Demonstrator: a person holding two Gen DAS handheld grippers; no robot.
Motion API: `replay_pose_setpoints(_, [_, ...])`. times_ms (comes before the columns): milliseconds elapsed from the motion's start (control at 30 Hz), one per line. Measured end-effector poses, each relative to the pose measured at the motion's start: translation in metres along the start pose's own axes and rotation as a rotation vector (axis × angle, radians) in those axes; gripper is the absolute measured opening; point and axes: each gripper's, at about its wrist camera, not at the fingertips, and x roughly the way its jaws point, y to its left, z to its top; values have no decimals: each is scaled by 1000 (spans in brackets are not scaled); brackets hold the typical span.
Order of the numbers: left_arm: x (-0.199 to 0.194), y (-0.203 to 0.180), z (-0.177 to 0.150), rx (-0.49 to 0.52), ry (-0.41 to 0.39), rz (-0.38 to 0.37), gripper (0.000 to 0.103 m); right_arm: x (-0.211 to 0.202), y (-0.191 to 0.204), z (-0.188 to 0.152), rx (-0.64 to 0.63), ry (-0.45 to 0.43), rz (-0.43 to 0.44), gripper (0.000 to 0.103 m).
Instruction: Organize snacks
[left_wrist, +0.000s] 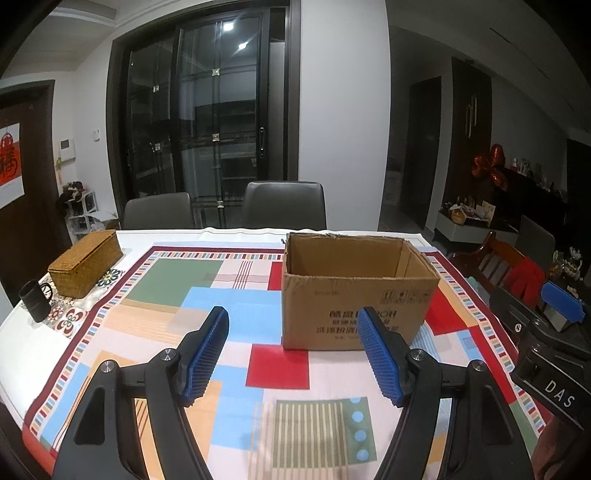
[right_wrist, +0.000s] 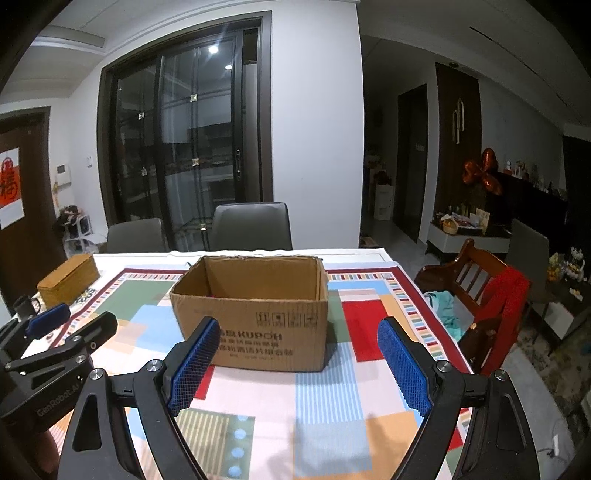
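Standing at the near edge of the table, the left gripper (left_wrist: 295, 354) and right gripper (right_wrist: 299, 363) both hang side by side over the patchwork tablecloth (left_wrist: 236, 369) with jaws spread apart and nothing between the blue pads (left_wrist: 205, 360), so there's a wide bare strip of cloth right under them. Just past that, around 12 to 1 o'clock, the open-topped cardboard box (right_wrist: 255, 317) sits with free cloth on every side. Farther out, a wicker box (left_wrist: 86, 264) and a dark cup (left_wrist: 35, 301) hug the 10 o'clock edge, two grey chairs (left_wrist: 284, 205) line the far edge, and a wooden chair (right_wrist: 476, 295) crowds the 3 o'clock side.
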Motion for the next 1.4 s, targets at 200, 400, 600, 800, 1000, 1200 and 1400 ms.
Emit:
replay_pose_setpoints(200, [-27,-2,-10,15,-16,7,71,-20,-4,-10,7,-9,0,88])
replay_pose_setpoints(400, [-50,-3,-20,30,-29,16,71,-42,-8,-23,18,-14,-6,88])
replay_pose_setpoints(600, [-65,-5,-35,40,-17,21,71,-60,-12,-36,21,-2,-17,88])
replay_pose_setpoints(800, [-79,-7,-48,45,-18,25,71,-74,-17,-49,38,22,-14,88])
replay_pose_setpoints(1000, [-90,-3,-56,32,-16,32,71,-82,-19,-57,50,26,-11,88])
replay_pose_setpoints(1200, [-95,2,-66,22,-4,40,71,-86,-17,-62,52,29,-7,88])
replay_pose_setpoints(1400, [-98,5,-67,15,-4,45,71,-91,-15,-64,44,25,-4,88])
